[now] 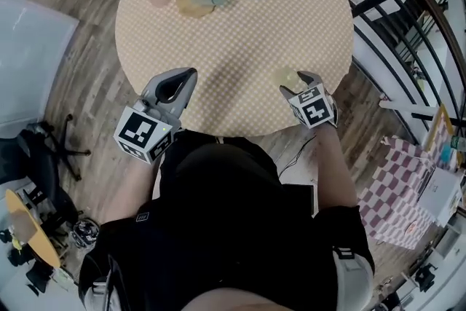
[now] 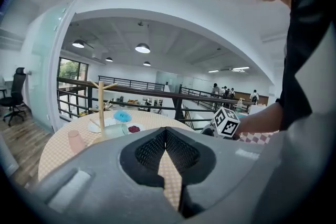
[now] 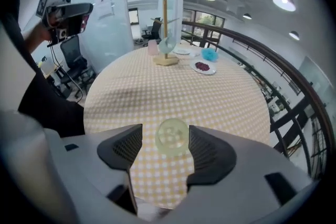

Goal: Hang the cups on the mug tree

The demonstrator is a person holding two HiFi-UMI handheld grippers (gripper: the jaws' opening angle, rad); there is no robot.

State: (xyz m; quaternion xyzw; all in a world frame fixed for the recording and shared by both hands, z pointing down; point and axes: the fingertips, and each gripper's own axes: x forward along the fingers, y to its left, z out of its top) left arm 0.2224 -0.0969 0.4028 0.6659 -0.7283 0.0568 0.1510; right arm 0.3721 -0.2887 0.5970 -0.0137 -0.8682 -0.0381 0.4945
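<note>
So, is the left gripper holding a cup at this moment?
No, the left gripper has its jaws pressed together, and nothing sits between them.

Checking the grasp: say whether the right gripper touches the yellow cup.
Cannot tell. Right gripper view: cloth shows between yellow cup and one pad; the other borders it, no clear gap.

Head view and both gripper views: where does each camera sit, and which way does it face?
Head view: on the person's head, facing steeply down at the table; shows torso, left gripper, right gripper.
Left gripper view: on the left gripper, facing across the table to the mug tree; shows its shut jaws.
Right gripper view: on the right gripper, facing the mug tree too; shows open jaws flanking a pale cup.
Shared: mug tree in all.
</note>
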